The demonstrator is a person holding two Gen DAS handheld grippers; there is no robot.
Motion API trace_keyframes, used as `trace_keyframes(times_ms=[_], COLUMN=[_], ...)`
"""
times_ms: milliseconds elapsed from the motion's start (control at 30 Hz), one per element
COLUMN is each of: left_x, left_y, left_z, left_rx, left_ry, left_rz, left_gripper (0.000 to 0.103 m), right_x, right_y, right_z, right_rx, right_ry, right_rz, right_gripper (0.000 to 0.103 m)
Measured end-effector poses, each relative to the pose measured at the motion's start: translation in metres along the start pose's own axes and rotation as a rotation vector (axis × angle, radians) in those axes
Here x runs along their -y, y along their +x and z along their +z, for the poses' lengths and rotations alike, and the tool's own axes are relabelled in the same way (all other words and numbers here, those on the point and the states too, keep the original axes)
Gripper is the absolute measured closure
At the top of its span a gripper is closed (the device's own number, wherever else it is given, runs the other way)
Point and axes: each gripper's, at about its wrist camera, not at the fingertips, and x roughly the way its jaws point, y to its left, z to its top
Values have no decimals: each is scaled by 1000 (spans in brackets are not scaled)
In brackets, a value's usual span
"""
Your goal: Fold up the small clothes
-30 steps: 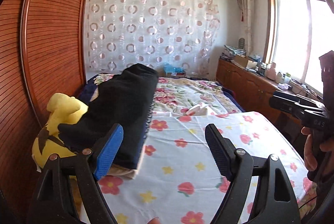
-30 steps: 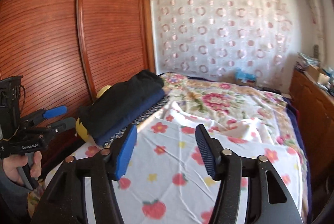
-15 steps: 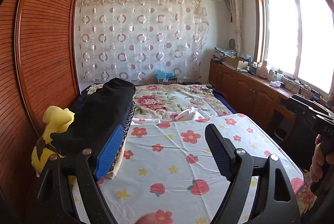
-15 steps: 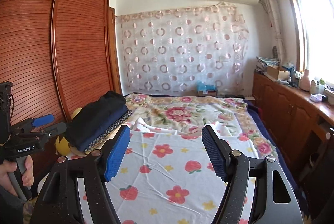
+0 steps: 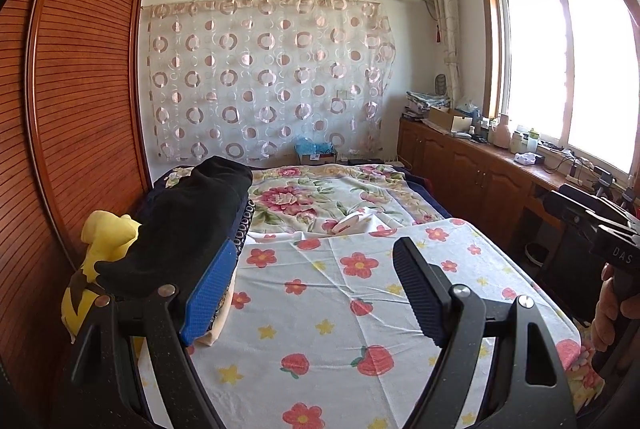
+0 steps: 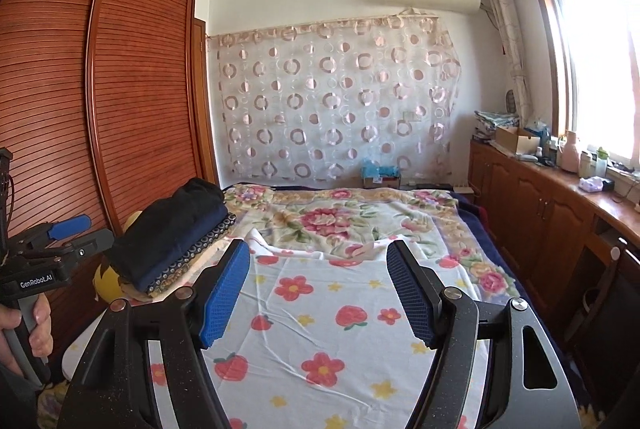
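A stack of folded dark clothes (image 5: 188, 225) lies at the bed's left side; it also shows in the right wrist view (image 6: 176, 233), black and navy pieces on top. A small white-pink cloth (image 5: 352, 223) lies crumpled near the bed's middle, also in the right wrist view (image 6: 360, 249). My left gripper (image 5: 316, 289) is open and empty, held above the flowered sheet (image 5: 328, 309). My right gripper (image 6: 318, 293) is open and empty above the same sheet (image 6: 320, 329). Each gripper shows at the edge of the other's view.
A yellow plush toy (image 5: 100, 261) sits against the wooden wardrobe (image 5: 80, 109) on the left. Low wooden cabinets (image 5: 472, 173) with clutter run along the right under the window. A circle-patterned curtain (image 5: 264, 85) hangs behind the bed.
Both grippers have risen and pulled back from the bed, tilting up so more of the room and ceiling shows. Both stay open and empty.
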Motion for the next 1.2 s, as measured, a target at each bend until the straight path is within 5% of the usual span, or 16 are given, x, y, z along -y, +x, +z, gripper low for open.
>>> trace_keyframes(times_ms=[1200], left_x=[-6], left_y=[-4], left_z=[1], left_rx=[1], left_ry=[-4], left_rz=[5], left_gripper=[22], right_x=[28], right_y=[1], right_z=[7], right_rx=[-2], right_ry=[6], right_rz=[7], right_gripper=[30])
